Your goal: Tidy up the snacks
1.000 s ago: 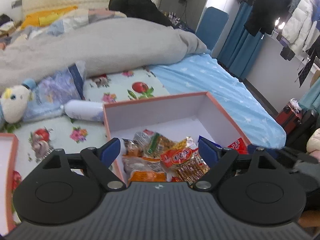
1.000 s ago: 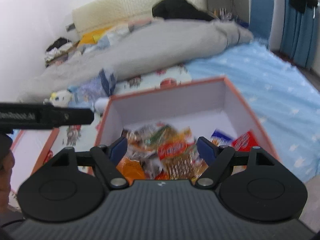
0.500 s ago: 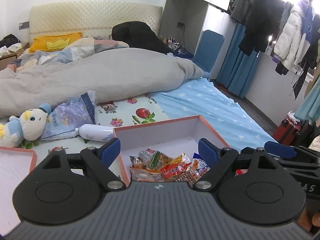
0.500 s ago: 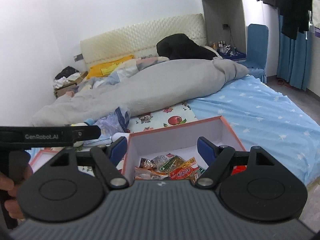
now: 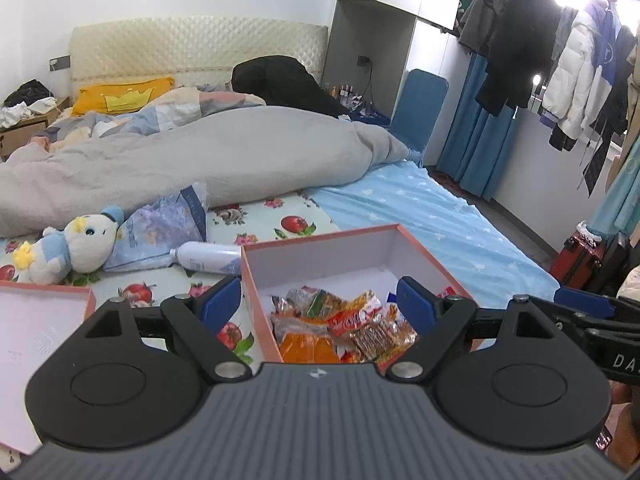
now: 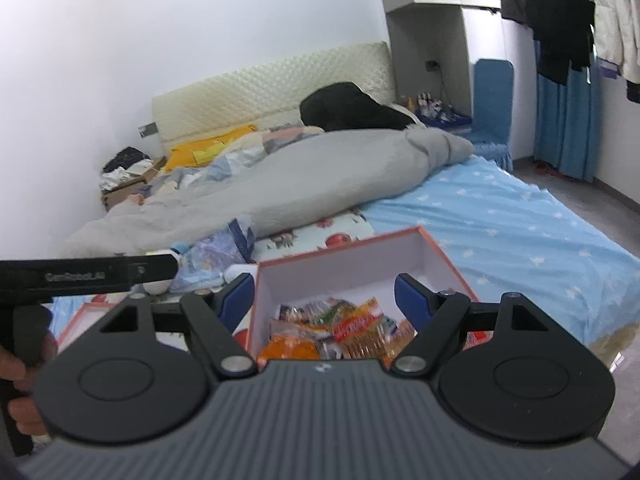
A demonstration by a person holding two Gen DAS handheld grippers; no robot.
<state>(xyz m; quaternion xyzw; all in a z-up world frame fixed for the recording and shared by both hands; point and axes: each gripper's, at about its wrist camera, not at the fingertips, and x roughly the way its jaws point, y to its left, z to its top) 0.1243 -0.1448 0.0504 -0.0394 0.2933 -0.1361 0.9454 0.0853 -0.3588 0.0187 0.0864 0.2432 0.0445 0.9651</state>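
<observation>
While above snack box [image 5: 320, 258], jaws empty

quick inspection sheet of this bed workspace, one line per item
surface: bed with a floral sheet and a blue starred sheet
job's things: open orange-edged box with the snack packets piled at its near end; a second shallow orange-edged tray, maybe the lid, lies to its left
clutter: plush toy, white bottle, printed bag, grey duvet
grippers: left gripper and right gripper both open and empty, hanging above the box
cables: one runs down from a wall socket beside the headboard
surroundings: hanging coats, blue chair, red suitcase
</observation>
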